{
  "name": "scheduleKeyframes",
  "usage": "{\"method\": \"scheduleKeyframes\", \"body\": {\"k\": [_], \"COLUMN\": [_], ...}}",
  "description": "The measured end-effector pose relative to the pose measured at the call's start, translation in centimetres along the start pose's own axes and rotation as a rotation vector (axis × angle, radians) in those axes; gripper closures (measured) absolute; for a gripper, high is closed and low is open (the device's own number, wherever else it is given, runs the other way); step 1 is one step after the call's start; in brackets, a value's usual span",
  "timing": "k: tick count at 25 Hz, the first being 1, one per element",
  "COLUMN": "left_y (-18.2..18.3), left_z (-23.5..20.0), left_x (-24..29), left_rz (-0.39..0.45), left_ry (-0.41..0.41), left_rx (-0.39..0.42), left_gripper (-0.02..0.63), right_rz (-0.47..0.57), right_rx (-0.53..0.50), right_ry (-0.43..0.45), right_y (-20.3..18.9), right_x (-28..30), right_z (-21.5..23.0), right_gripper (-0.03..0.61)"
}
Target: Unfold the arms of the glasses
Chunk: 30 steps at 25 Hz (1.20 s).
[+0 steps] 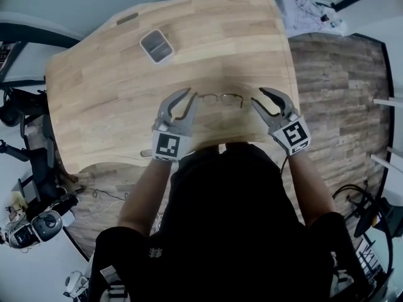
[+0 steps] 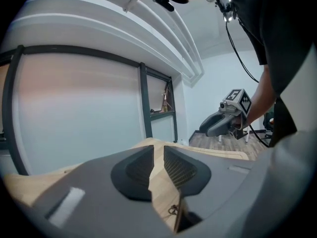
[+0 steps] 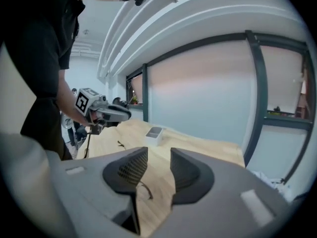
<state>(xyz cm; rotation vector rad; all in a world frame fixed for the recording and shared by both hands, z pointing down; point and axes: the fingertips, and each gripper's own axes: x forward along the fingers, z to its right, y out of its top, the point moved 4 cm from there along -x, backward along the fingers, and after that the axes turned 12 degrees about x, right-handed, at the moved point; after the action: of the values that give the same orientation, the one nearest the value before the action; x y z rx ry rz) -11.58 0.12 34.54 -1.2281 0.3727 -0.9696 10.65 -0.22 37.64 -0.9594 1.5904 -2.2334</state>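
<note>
Currently: glasses (image 1: 220, 98) between left gripper (image 1: 192, 94) and right gripper (image 1: 257, 95), both released, empty. Recommended: one steadies frame, other swings temple outward.

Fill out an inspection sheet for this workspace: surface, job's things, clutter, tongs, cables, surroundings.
Surface: light wooden tabletop, curved front edge, no spills seen.
Job's things: thin wire-framed glasses lying on the tabletop near the front edge, between the two tongs and touching neither; whether the arms are folded is too small to tell.
Clutter: small grey rectangular box, further back and to the left.
Grippers: left tongs and right tongs both open, nothing gripped, flanking the glasses.
Cables: thin cable loose on the floor by the table's left side.
Surroundings: wood-plank floor; crumpled white cloth beyond the far right corner.
</note>
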Motion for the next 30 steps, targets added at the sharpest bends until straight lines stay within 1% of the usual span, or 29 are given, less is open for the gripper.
{"method": "scheduleKeyframes", "body": {"k": [3,5,6,10,14,16,18,20,23,25,30], "left_y": [0.3,0.6,0.7,1.3,2.0,2.1,2.1,2.2,2.1,2.0,1.7], "left_z": [-1.1,-1.8,-2.2,-3.7,-5.0,-5.4,-5.7,-5.7,-5.6,-5.7,-5.9], "left_x": [-0.2,-0.6,-0.8,-1.5,-2.4,-2.8,-3.1,-3.2,-3.6,-3.8,-4.0], "left_rz": [-0.003,-0.011,-0.017,-0.037,-0.035,-0.035,-0.034,-0.029,-0.025,-0.024,-0.021], "left_ry": [0.057,0.089,0.103,0.162,0.187,0.206,0.224,0.231,0.235,0.24,0.247], "left_rx": [-0.063,-0.066,-0.063,-0.095,-0.077,-0.084,-0.098,-0.1,-0.099,-0.102,-0.106], "left_gripper": [0.552,0.558,0.565,0.586,0.6,0.604,0.609,0.611,0.611,0.611,0.611], "right_rz": [0.095,0.147,0.164,0.205,0.23,0.221,0.23,0.241,0.219,0.219,0.221], "right_rx": [0.124,0.197,0.211,0.186,0.173,0.156,0.169,0.196,0.185,0.184,0.183], "right_ry": [-0.07,-0.098,-0.111,-0.152,-0.181,-0.175,-0.16,-0.168,-0.222,-0.242,-0.26], "right_y": [2.2,3.1,3.6,5.4,6.1,6.1,6.2,6.2,6.1,6.2,6.4], "right_x": [0.1,0.3,0.3,0.3,0.4,0.6,0.7,0.6,0.2,0.0,-0.3], "right_z": [1.4,2.4,2.7,3.4,3.6,3.3,3.1,3.3,3.6,3.9,4.3], "right_gripper": [0.45,0.453,0.454,0.47,0.531,0.538,0.577,0.578,0.578,0.578,0.578]}}
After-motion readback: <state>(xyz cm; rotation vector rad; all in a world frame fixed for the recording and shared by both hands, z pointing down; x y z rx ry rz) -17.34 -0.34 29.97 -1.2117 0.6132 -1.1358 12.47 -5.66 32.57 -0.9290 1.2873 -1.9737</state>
